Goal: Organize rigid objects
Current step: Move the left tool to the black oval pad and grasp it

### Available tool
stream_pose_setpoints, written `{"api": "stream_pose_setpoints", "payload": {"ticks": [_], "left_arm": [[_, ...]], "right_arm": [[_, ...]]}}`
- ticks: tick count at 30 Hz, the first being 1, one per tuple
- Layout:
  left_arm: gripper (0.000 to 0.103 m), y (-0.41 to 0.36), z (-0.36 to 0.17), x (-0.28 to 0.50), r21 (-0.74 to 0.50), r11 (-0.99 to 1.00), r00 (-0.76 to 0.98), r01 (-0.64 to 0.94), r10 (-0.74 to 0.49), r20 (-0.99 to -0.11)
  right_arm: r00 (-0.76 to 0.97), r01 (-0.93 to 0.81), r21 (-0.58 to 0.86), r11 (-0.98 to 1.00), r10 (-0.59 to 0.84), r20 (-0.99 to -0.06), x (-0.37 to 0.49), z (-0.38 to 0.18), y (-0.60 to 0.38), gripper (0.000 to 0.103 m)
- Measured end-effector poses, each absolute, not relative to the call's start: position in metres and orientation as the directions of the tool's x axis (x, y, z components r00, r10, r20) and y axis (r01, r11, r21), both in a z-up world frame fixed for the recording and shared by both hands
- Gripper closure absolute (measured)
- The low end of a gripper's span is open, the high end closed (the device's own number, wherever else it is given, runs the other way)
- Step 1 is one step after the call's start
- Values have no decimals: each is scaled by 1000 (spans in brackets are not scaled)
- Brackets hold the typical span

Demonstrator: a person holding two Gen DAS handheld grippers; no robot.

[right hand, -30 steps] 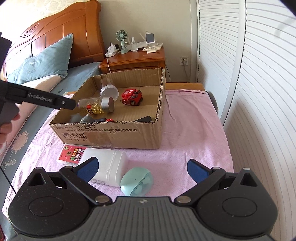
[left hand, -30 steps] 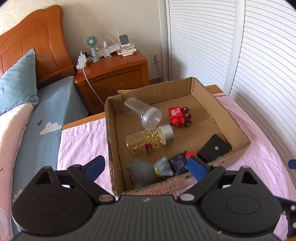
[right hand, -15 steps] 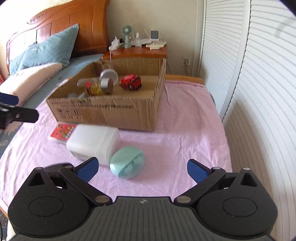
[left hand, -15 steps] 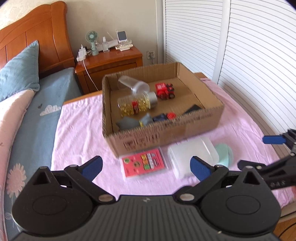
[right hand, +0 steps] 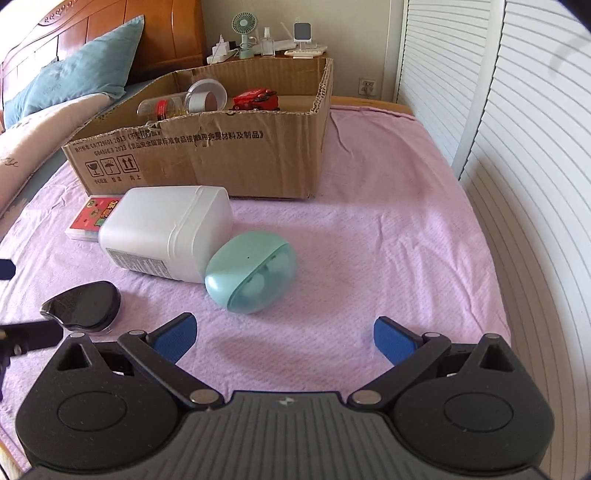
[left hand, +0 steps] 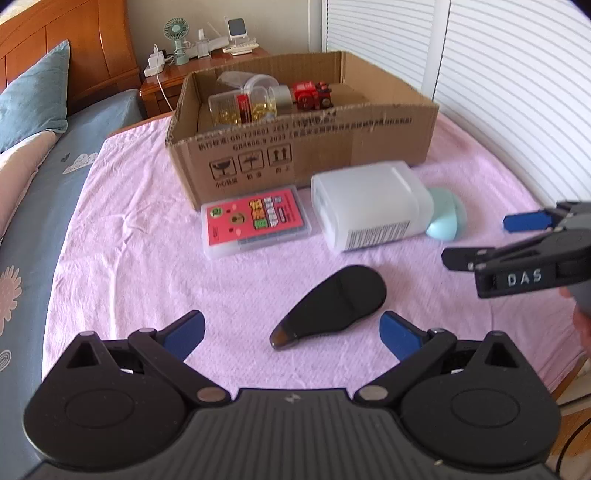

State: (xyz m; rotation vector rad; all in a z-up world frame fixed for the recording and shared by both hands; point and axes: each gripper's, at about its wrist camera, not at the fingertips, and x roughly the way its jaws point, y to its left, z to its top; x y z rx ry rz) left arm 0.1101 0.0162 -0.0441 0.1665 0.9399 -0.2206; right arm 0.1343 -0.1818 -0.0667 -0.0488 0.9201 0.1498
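We see the left gripper (left hand: 291, 332) spread wide, holding nothing, low over the pink cloth (left hand: 147, 258). Just ahead of its fingers lies a black case (left hand: 332, 306), tilted, narrow end toward us. The right gripper (right hand: 282, 339) is also wide and empty; in the left view it enters from the right edge (left hand: 517, 236), near the mint case.

Next out, the mint case (right hand: 251, 273) lies on its side, touching the white jar (right hand: 166, 232), which also lies flat. The jar sits between the mint case and a pink card box (left hand: 255, 221); jar and card box look very close, maybe touching, hard to tell. All three lie just in front of the carton (left hand: 314, 147).

Inside the carton we see a pill bottle (left hand: 243, 105), a clear jar (left hand: 251, 79) and a red toy truck (left hand: 310, 96); its near wall hides the floor.

Beyond: nightstand (left hand: 162, 92) with a small fan (right hand: 243, 26), a blue pillow (right hand: 81, 81), slatted doors (right hand: 498, 110) on the right.
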Motion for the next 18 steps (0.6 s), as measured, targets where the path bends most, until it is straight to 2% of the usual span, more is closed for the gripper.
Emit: {"api": "stream_pose_setpoints", "payload": {"ticks": [4,18], "left_arm": [[3,19,-54,112,52,967,557,251,-101,-824],[2,60,-65,129,-9,991,562,136,-84,-823]], "right_arm": [[605,-169,-36,985,74,-793,133,-70,-175,0],[620,-149,-34,988,66,-782,129,-71,-176,0]]}}
